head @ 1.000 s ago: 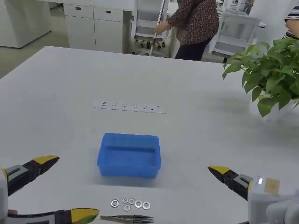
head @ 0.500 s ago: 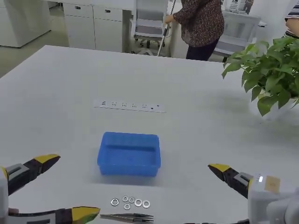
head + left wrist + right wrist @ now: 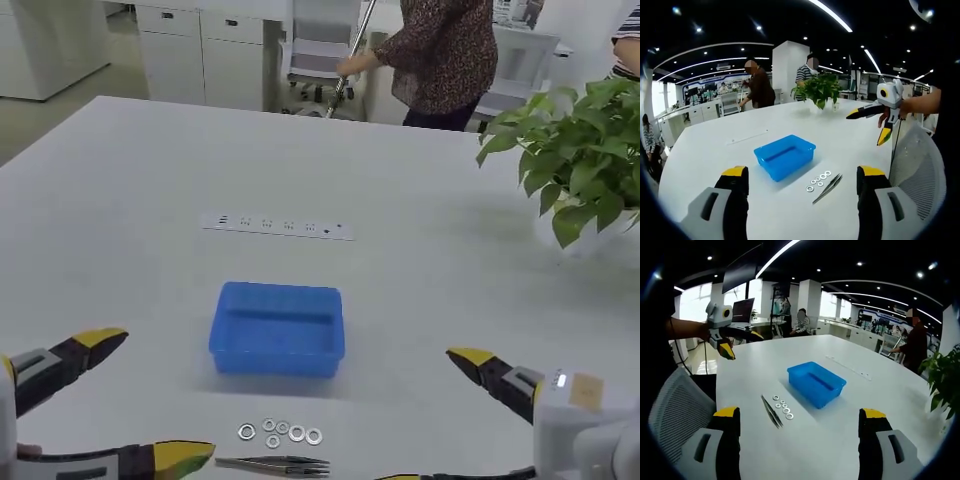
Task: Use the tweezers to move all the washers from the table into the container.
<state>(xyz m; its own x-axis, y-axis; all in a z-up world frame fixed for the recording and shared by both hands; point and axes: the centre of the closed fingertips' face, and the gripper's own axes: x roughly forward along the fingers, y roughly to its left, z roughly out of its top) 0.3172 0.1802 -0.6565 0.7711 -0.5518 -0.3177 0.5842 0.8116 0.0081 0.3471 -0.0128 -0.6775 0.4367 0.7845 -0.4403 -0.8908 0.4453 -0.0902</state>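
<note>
Left gripper (image 3: 140,398) sits at the lower left of the head view, its yellow-tipped jaws spread wide with nothing between them. The right gripper (image 3: 422,416) hangs at the lower right, jaws likewise parted and empty. Between them on the white table (image 3: 120,200) lies a small cluster of washers (image 3: 280,433), and the tweezers (image 3: 275,464) rest flat just in front of them, nearer the person. The blue container (image 3: 275,362) stands just beyond the washers, with a power strip (image 3: 275,226) set into the table farther back. A potted plant (image 3: 580,170) stands at the right edge, and a person (image 3: 440,55) is behind the table.

From the left gripper view, the left gripper's (image 3: 802,175) jaws frame the scene, wide apart. The container (image 3: 790,167) is ahead, with the washers (image 3: 818,181) and tweezers (image 3: 826,187) to its right on the tabletop. The right gripper (image 3: 870,125) is held up in a hand at the right, above a mesh chair back (image 3: 917,170).

From the right gripper view, the right gripper (image 3: 800,413) shows the same broad gap. The washers (image 3: 782,407) lie in a short row beside the tweezers (image 3: 771,411), and the container (image 3: 810,390) sits just past them. The left gripper (image 3: 740,342) is held at the far left.
</note>
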